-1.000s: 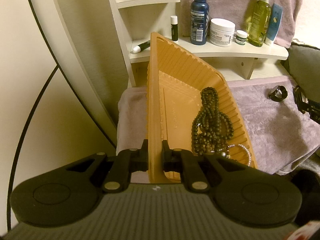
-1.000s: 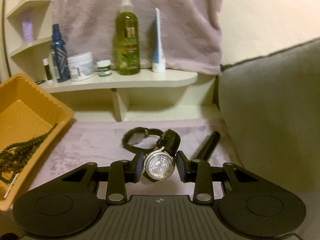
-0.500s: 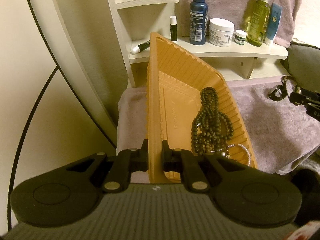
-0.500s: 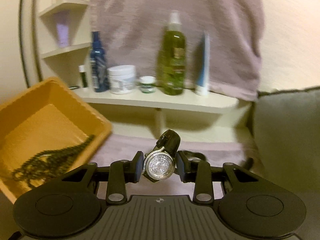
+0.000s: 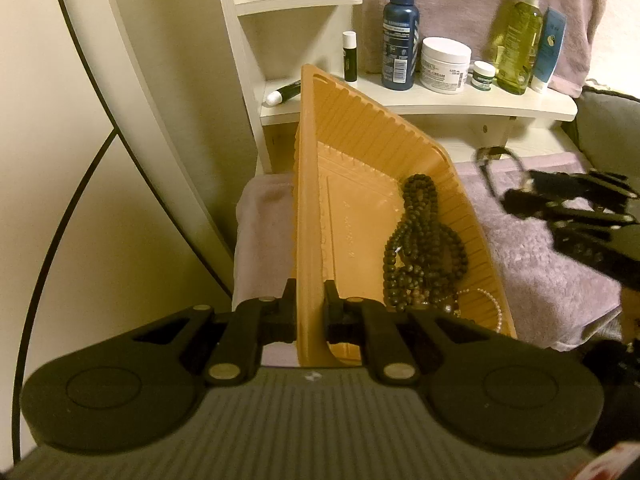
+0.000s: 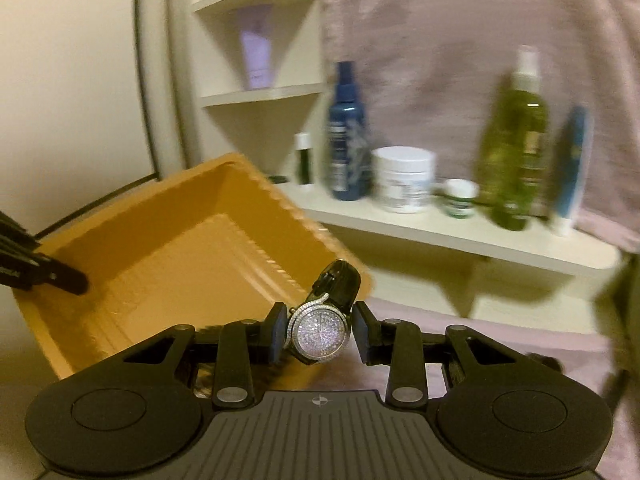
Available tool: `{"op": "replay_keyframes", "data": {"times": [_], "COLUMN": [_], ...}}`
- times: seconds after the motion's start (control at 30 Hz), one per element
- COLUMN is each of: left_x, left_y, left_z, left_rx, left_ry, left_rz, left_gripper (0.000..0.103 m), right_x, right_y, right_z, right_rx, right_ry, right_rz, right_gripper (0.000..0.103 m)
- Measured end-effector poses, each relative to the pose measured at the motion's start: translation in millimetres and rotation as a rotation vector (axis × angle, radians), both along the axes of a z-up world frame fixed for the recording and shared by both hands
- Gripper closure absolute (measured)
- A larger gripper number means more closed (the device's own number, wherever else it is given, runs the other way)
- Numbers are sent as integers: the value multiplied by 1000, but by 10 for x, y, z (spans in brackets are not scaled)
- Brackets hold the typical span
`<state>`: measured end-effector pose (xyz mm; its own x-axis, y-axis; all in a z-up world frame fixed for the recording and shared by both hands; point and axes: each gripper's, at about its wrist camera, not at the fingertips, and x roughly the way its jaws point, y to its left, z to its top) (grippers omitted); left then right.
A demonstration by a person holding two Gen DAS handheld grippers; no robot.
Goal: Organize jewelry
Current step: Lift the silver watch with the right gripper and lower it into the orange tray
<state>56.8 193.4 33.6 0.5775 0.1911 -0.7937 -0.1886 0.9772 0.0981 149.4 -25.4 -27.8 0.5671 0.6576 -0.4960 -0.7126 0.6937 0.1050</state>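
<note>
shelf (image 5: 440, 106): blue bottle (image 5: 400, 36) | white jar (image 5: 445, 65) | green bottle (image 5: 518, 40) | lilac towel (image 5: 540, 264) below

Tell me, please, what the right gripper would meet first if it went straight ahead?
Probably the tray's near right rim; the right gripper, holding the watch, points there. Depth is unclear.

One orange tray (image 5: 360, 136). Inside it, one dark bead necklace (image 5: 420, 240) and one pearl strand (image 5: 494, 304). One jewelled watch (image 6: 320, 330). On the far shelf (image 5: 440, 106): two bottles, two jars, one blue tube, two lip balm sticks. Two grippers.
</note>
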Motion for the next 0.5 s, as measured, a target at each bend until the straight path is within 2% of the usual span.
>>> {"op": "replay_keyframes", "data": {"times": [0.23, 0.5], "left_x": [-3, 4], "left_y": [1, 13], "left_z": [0, -4], "left_rx": [-1, -2], "left_ry": [0, -1], "left_rz": [0, 1], "left_gripper": [93, 93], "right_x": [44, 87], "right_y": [388, 700], "right_z": [-100, -189], "right_rx": [-6, -70], "right_ry": [43, 58], "right_rz": [79, 93], "right_gripper": [67, 67]}}
